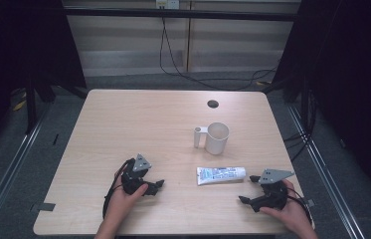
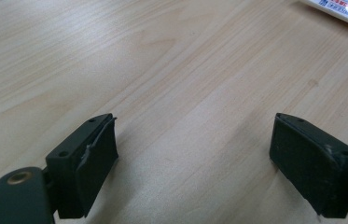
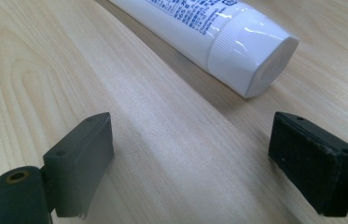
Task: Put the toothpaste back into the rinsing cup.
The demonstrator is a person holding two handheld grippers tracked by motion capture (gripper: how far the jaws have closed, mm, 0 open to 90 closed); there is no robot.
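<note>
Counter (image 1: pixel 123 119): pale wood. Cup (image 1: pixel 217 137) stands upright past centre, a small white cylinder (image 1: pixel 199 136) just beside it. Tube (image 1: pixel 221 175) lies flat near the right gripper (image 1: pixel 248 189), cap toward it. Left gripper (image 1: pixel 159 185) is well apart from the tube. Both grippers' fingers (image 3: pixel 80 163) are apart and empty. Judgement: the tube is light, soft-bodied and slick; grip near the stiff ribbed cap (image 3: pixel 251 51).

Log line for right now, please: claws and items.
left claw: open, empty | right claw: open, empty, near tube cap | tube: lying flat | cup: upright, behind tube | table
</note>
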